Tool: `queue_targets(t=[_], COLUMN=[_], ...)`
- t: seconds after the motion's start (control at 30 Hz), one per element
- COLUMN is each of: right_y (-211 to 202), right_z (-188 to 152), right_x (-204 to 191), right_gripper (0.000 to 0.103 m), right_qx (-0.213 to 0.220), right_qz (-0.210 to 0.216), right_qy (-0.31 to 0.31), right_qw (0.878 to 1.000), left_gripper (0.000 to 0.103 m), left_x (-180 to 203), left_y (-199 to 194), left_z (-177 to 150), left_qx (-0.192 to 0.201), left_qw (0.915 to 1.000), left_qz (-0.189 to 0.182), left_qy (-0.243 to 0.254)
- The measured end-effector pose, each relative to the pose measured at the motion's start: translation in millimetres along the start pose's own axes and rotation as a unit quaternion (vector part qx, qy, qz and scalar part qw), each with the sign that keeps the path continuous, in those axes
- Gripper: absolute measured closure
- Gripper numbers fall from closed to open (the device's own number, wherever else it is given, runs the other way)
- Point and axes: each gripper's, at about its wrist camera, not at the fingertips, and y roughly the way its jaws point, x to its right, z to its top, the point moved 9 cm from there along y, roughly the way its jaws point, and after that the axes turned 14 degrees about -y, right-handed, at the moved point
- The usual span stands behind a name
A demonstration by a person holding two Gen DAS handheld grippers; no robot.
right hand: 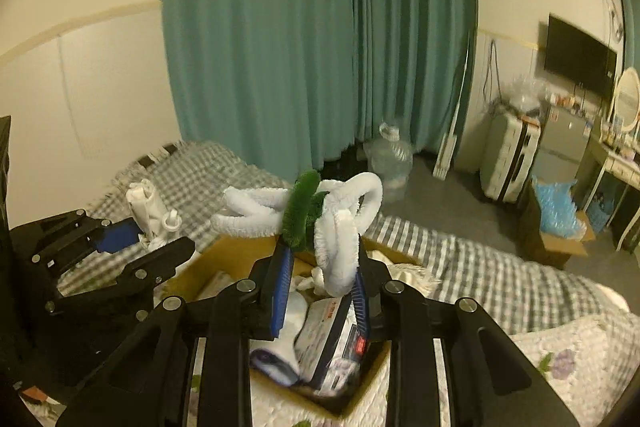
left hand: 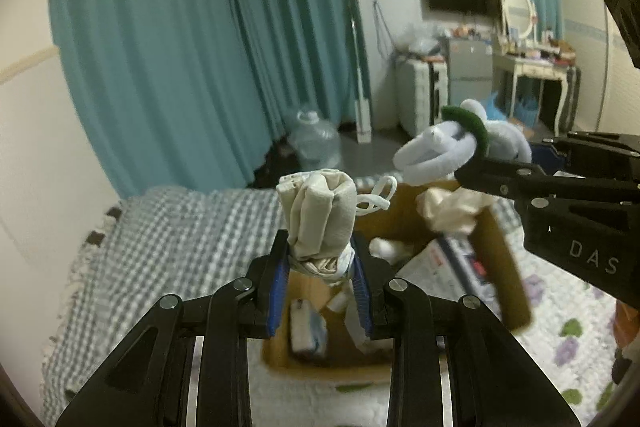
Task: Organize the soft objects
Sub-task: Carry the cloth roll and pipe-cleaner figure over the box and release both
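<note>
We see left gripper (left hand: 320,267) clenched on cloth roll (left hand: 318,211), right gripper (right hand: 320,279) on fuzzy flower (right hand: 336,223), both above box (left hand: 500,259) at 6 o'clock. Light, squashy; pinch low.

Ahead of us hang teal curtains (right hand: 316,39), reaching the floor. At their foot stands a clear water jug (right hand: 390,155). Further right we see a pale suitcase (right hand: 508,163) upright against the wall, and above it a dark television (right hand: 580,61). A dressing table (left hand: 532,67) with an oval mirror (left hand: 519,9) sits at the far right. Below us spreads a grey checked blanket (left hand: 172,227).
</note>
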Motion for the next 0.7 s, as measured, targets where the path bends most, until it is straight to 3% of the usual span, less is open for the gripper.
queue_targets(t=[0.23, 0.43, 0.47, 0.5, 0.53, 0.6, 0.7], right_y=[70, 93, 95, 95, 96, 91, 74], right_z=[-29, -41, -41, -40, -37, -35, -27], right_x=[10, 7, 8, 9, 12, 15, 24], right_gripper=[0.077, 0.074, 0.07, 0.06, 0.043, 0.033, 0.033], right_qx=[-0.039, -0.044, -0.044, -0.042, -0.04, -0.034, -0.02], right_qz=[0.02, 0.02, 0.016, 0.009, 0.004, -0.008, -0.012], right_qy=[0.013, 0.012, 0.012, 0.014, 0.017, 0.026, 0.04], right_qw=[0.999, 0.999, 0.999, 0.999, 0.999, 0.999, 0.999], left_gripper=[0.074, 0.071, 0.06, 0.048, 0.026, 0.023, 0.023], left_x=[2, 17, 19, 20, 23, 24, 21], left_y=[54, 59, 58, 57, 53, 44, 33], left_z=[-27, -31, -31, -30, -29, -24, -17], left_qx=[-0.041, -0.04, -0.037, -0.04, -0.037, -0.016, -0.01], left_qw=[0.999, 0.9992, 0.9993, 0.9991, 0.9992, 0.9999, 0.9997], left_qz=[0.009, 0.007, -0.004, -0.012, -0.014, -0.001, 0.019], left_qy=[-0.013, 0.003, 0.004, 0.004, 0.003, 0.006, 0.013])
